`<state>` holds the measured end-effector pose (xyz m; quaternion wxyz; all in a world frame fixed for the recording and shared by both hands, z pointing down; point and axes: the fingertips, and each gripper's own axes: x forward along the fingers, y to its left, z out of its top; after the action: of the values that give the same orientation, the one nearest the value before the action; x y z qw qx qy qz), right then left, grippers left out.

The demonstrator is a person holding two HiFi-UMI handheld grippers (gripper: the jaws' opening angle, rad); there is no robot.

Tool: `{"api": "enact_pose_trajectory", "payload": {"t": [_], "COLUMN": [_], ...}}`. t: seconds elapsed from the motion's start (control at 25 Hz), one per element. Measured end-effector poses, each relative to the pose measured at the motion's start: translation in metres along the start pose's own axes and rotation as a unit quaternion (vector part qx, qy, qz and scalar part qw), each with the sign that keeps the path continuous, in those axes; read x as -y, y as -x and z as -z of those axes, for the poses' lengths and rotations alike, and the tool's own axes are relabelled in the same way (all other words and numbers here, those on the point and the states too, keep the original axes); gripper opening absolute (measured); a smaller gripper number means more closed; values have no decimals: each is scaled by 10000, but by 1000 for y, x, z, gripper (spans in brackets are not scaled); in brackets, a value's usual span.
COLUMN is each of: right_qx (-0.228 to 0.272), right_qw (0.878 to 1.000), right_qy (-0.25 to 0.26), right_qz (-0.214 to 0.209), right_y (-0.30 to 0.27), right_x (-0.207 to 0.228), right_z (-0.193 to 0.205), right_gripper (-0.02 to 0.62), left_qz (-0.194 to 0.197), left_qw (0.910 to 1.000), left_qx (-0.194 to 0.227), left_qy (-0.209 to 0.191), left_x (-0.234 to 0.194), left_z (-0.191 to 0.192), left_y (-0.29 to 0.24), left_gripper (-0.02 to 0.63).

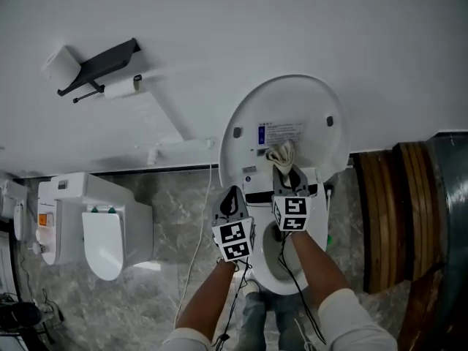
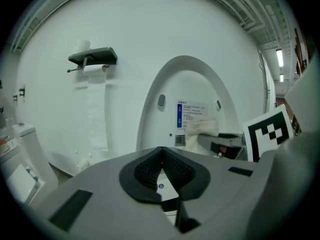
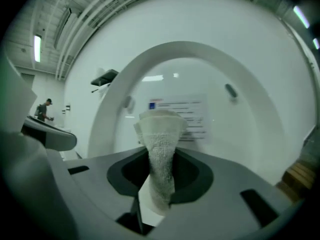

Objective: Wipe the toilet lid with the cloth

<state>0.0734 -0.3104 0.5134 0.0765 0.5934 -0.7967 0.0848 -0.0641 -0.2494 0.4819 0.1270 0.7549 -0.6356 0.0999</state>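
White lid (image 1: 292, 108), one; one cloth (image 1: 281, 154) pinched by right tongs (image 1: 287, 175); left tongs (image 1: 232, 194) clenched empty.

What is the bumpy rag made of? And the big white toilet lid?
The cloth looks like soft off-white terry or woven fabric: tiny nubbly bumps cover it and it folds limply. The toilet lid is probably hard, glossy white plastic: it is smooth and shows bright reflections, though shine alone cannot rule out another hard material.

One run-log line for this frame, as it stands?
step: wipe raised toilet lid | right gripper: shut on cloth | cloth: at the lid's label | left gripper: shut, empty
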Motion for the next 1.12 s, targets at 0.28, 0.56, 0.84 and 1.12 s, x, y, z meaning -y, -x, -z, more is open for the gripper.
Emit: {"api": "enact_pose_trajectory", "payload": {"t": [0.28, 0.56, 0.84, 1.12], "right_qx": [-441, -542, -516, -780], "right_qw": [9958, 9974, 9923, 9804], "right_qy": [119, -167, -754, -753], "right_qz": [-793, -453, 833, 1646], "right_y": [-43, -62, -36, -6], "right_x": [-110, -101, 32, 152], "right_z": [40, 48, 65, 85], "right_gripper": [101, 101, 101, 102], "left_qz": [-116, 168, 619, 836], "left_qw": [9999, 9991, 9975, 9961], "left_qx": [112, 112, 60, -48], "left_qy": [47, -366, -342, -266], "left_x": [-53, -41, 16, 69], "left_z": [11, 16, 14, 23], "left_y": [14, -3, -30, -56], "left_gripper": [12, 12, 12, 12]}}
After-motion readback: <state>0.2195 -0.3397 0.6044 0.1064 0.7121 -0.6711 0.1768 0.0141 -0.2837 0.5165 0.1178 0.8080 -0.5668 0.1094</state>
